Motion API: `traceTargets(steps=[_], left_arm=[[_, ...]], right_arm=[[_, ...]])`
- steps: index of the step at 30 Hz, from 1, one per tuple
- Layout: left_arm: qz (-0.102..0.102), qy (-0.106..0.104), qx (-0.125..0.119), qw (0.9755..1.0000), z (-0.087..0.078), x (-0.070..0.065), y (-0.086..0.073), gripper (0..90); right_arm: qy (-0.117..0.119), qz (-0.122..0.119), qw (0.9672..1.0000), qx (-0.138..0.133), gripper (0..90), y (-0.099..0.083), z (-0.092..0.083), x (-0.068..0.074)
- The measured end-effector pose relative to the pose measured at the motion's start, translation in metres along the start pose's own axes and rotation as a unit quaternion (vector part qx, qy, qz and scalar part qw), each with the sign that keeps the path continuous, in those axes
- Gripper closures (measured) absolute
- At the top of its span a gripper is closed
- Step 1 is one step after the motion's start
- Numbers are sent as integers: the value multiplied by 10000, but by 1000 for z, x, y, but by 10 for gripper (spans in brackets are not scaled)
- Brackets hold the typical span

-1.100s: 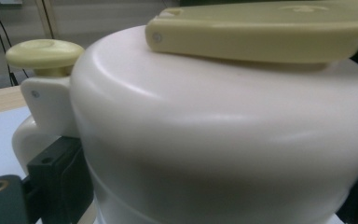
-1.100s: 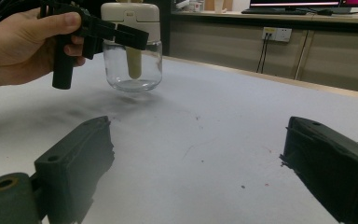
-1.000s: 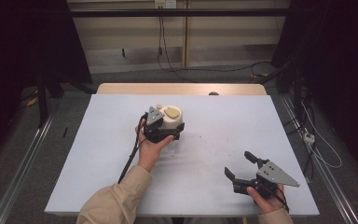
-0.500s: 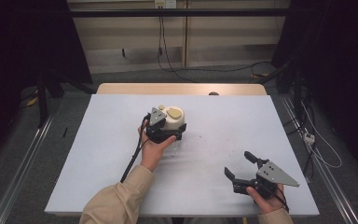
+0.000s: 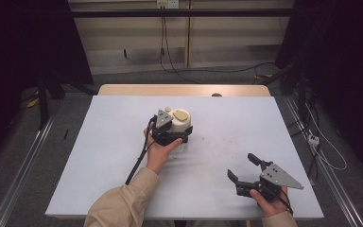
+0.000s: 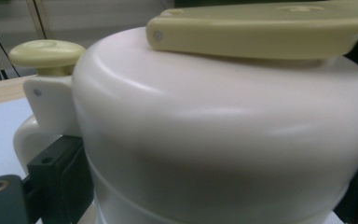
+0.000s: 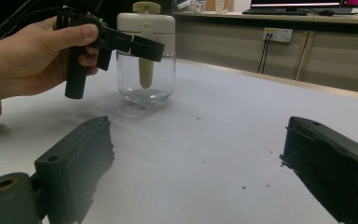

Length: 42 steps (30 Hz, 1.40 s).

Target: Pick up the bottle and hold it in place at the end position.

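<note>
Jar [image 5: 180,124]: white top w/ pale yellow lid flap [image 6: 261,28] & knob [image 6: 46,51]; clear glass base [image 7: 145,79] w/ pale yellow stem inside. Left gripper [image 5: 177,138] at jar: black, grey plate on top. Right gripper [image 5: 241,168], well right of jar & nearer the person: black, grey plate too. Table [image 5: 99,142] under jar: pale blue-white, few dark specks right of jar; tan wood edge [image 5: 184,90] beyond jar. Sleeve [image 5: 118,205]: beige.

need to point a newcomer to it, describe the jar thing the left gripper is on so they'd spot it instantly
On the pale blue table, look near the middle, just past the left gripper. There stands the jar: clear glass below, white domed cap above, with a cream knob and cream lever on top. It is the sole container there.
</note>
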<state>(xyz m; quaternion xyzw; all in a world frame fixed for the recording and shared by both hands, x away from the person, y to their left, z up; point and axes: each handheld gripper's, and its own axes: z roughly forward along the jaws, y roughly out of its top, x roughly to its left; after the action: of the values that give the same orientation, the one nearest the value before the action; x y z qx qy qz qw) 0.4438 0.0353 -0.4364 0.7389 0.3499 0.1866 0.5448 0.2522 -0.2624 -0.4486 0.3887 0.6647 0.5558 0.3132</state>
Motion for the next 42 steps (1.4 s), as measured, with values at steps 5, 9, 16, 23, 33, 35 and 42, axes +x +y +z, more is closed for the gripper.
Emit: traceTargets(steps=[5,9,16,23,33,35,42], left_arm=[[14,-14,4,10000,2,-3,0,57],[61,-27,29,10000,4,-4,-1,57],[94,-31,38,9999,6,-5,-2,57],[113,-6,65,9999,9,-4,-4,57],[65,24,60,10000,12,-5,-7,57],[69,29,62,10000,12,-5,-7,57],[100,39,51,9999,12,-4,-5,57]], right_arm=[[-3,2,10000,1,76,0,0,0],[-1,4,10000,0,76,0,0,0],[3,5,10000,-1,76,0,0,0],[5,7,10000,3,76,0,0,0],[-1,9,10000,0,76,0,0,0],[0,9,10000,2,77,0,0,0],[-3,9,10000,-1,76,0,0,0]])
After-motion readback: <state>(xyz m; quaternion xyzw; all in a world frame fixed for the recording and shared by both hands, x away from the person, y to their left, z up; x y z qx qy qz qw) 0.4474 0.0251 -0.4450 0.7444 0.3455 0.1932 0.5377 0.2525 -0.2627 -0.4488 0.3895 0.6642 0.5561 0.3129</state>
